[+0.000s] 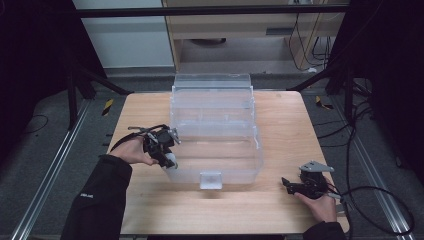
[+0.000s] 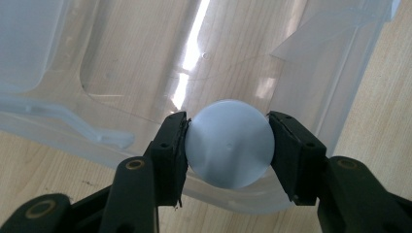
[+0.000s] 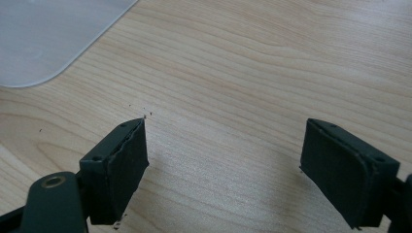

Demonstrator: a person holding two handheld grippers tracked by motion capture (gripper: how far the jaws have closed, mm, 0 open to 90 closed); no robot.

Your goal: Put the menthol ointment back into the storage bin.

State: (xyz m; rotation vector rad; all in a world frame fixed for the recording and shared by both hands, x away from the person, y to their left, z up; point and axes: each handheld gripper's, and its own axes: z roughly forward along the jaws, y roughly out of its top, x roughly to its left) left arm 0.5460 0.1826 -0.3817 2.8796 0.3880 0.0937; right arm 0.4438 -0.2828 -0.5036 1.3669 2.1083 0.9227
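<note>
While the left gripper point(image 2: 228, 145) hangs over the near left corner of the clear plastic storage box point(image 1: 215, 100), its two black pads press from either side on a pale blue-white round plastic object point(image 2: 229, 150), so it is closed on that piece as far as the piece allows. From the left gripper view the object looks like a smooth disc or domed cap with a small dimple at its middle; whether it is a flat lid or the end of a small bottle is hard to say from this angle. It sits directly between the pads, just above the box's front rim, with the transparent floor of the box ahead of it. I judge it light and stiff, but glossy, so it could slip or pivot if the squeeze eases; holding it across its widest line, as now, seems the safest grip. The thin-walled box itself likely flexes and slides easily on the light wooden desk point(image 1: 280, 130). Off to the right, the right gripper point(image 3: 226, 162) rests low over bare wood, jaws spread wide with nothing between them.
</note>
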